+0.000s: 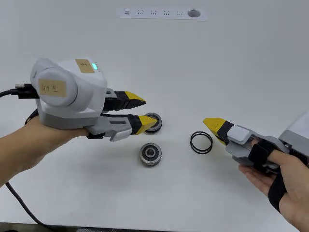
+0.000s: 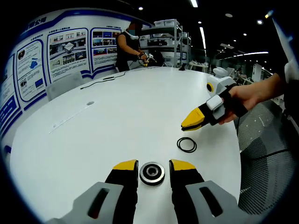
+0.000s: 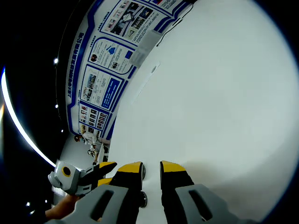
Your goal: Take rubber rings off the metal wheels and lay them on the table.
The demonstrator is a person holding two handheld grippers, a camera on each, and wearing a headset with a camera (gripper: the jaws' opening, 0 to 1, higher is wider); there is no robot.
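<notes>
Two metal wheels lie on the white table (image 1: 231, 72). One wheel (image 1: 154, 122) sits at the tips of my left gripper (image 1: 141, 110); in the left gripper view this wheel (image 2: 152, 173) lies between the open jaws of the left gripper (image 2: 153, 163), untouched. The second wheel (image 1: 150, 154) lies nearer to me. Black rubber rings (image 1: 201, 142) (image 2: 187, 144) lie flat, stacked, to the right. My right gripper (image 1: 214, 124) (image 2: 189, 123) hovers just right of the rings. In its own view the right gripper (image 3: 151, 168) has a narrow gap between its jaws and holds nothing.
A socket panel (image 1: 161, 13) is set into the table at the far edge. A black cable (image 1: 14, 198) runs off the near left edge. A person (image 2: 128, 44) stands at the table's far end. A mesh chair (image 2: 268, 140) is beside the table.
</notes>
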